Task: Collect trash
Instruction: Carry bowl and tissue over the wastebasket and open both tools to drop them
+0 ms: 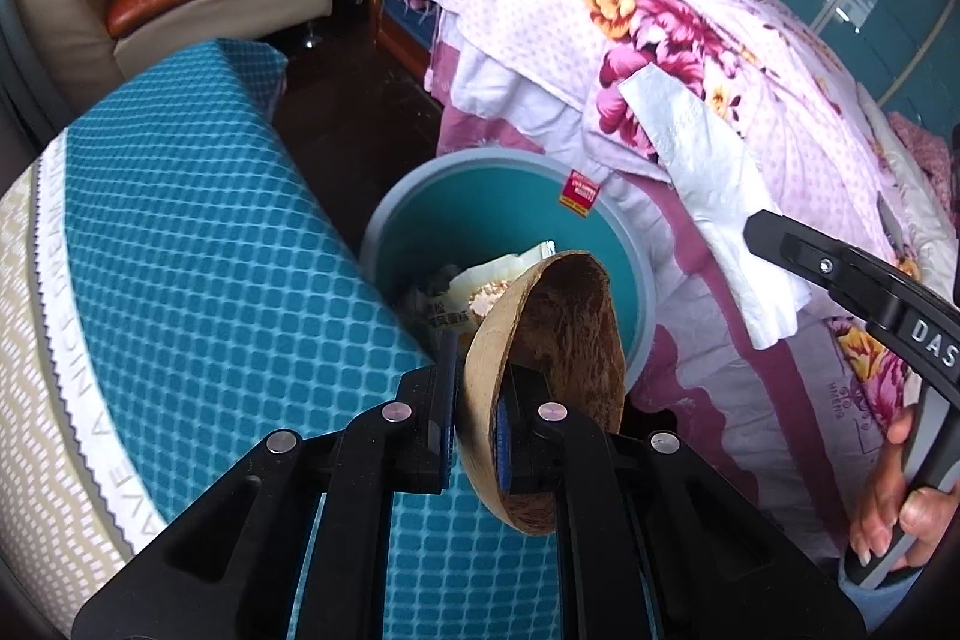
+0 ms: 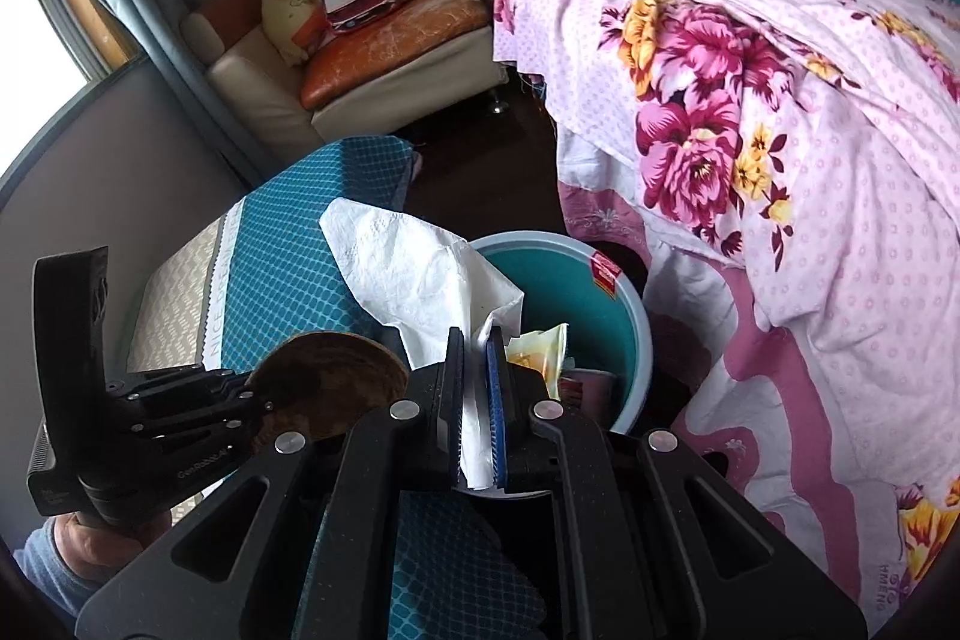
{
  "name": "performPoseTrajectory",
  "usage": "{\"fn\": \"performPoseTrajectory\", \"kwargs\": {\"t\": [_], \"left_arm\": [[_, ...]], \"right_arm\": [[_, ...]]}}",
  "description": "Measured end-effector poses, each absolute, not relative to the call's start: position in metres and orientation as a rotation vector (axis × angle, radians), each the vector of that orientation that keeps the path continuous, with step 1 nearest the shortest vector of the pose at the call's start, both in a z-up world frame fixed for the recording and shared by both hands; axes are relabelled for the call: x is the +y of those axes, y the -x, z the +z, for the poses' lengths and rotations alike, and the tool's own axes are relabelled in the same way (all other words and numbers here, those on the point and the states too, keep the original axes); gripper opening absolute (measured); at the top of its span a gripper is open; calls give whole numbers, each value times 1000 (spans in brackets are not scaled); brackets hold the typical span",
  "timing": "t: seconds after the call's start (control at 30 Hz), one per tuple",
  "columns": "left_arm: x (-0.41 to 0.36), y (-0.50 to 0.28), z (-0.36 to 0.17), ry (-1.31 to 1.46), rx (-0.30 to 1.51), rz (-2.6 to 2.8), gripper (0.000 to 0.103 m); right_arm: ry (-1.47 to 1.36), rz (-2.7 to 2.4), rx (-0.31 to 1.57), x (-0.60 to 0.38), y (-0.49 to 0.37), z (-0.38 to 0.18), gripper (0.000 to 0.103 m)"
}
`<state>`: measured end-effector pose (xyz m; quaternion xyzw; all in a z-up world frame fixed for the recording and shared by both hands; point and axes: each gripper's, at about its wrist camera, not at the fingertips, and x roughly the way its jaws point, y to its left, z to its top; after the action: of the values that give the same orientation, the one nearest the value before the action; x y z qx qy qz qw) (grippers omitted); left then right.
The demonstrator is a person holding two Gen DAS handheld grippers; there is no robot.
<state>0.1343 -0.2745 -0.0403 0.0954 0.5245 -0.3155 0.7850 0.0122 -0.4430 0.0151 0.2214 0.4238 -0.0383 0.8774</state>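
Note:
My left gripper (image 1: 480, 388) is shut on the rim of a brown coconut shell half (image 1: 558, 370), held tilted just above and in front of a teal waste bin (image 1: 432, 196). The bin holds wrappers and paper scraps (image 1: 474, 280). My right gripper (image 2: 479, 358) is shut on a white tissue (image 2: 414, 268), held over the bin's near rim (image 2: 636, 316). The tissue also shows in the left wrist view (image 1: 714, 196), hanging from the right gripper's fingers (image 1: 798, 250). The shell (image 2: 336, 376) and the left gripper (image 2: 180, 400) show at the left of the right wrist view.
A blue checked cushion (image 1: 198, 244) lies left of the bin. A bed with a pink floral quilt (image 1: 690, 40) is close on the right. A cream and orange sofa (image 2: 384, 58) with a Hennessy bag stands at the back. Dark floor lies between them.

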Motion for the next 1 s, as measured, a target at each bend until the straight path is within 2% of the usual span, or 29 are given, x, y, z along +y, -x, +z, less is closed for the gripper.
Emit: {"fn": "performPoseTrajectory", "kwargs": {"t": [0.57,0.73,0.97,1.0], "left_arm": [[-313,-150,-88,-258,1218,-698,14],[-318,-144,-91,-255,1216,-717,35],[-307,-135,-80,-234,1195,-722,43],[-304,-134,-76,-226,1186,-722,47]], "right_arm": [[-476,-126,919,-457,-22,1,7],[-480,-138,928,-459,-22,-2,7],[-476,-134,937,-456,-24,-3,7],[-474,-132,938,-455,-25,-3,7]]}}
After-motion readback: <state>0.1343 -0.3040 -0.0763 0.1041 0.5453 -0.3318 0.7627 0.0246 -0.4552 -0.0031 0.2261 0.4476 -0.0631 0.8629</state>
